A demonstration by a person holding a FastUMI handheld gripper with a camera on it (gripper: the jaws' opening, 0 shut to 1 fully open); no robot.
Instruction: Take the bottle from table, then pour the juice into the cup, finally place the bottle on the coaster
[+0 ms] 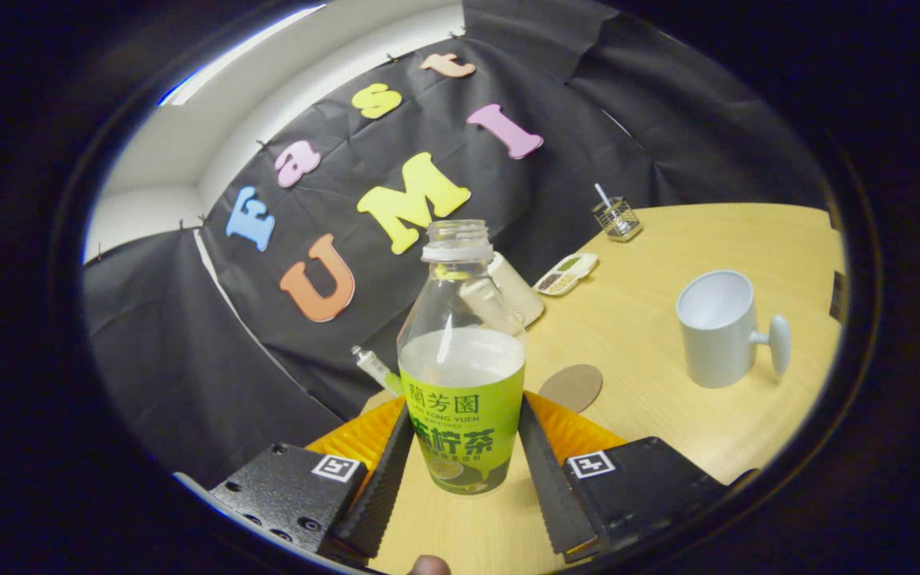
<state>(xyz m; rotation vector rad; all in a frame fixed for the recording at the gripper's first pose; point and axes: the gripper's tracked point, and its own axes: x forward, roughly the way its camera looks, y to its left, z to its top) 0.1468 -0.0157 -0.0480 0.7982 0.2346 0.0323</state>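
bottle (462, 375) is sitting between the two fingers of the gripper (464, 471), cap off, pale juice filling roughly the lower half, green label facing the camera. both pads are pressing on the label sides, so the tongs are gripping the bottle. view is tilting, and i can't tell whether the base is touching the table (652, 319) or just clear of it. judging this as the end of the take step, heading into the pour.

coaster (570, 387) is lying just beyond the fingers, slightly right of the bottle. cup (717, 327) is standing further out to the right, well apart from the bottle, mouth open, handle pointing away from the tongs.

next move is calling for carrying the bottle right, getting its neck over the cup rim, then tipping slowly since there's no cap.

beyond: a small compartment dish (565, 274) and a wire holder (616, 218).
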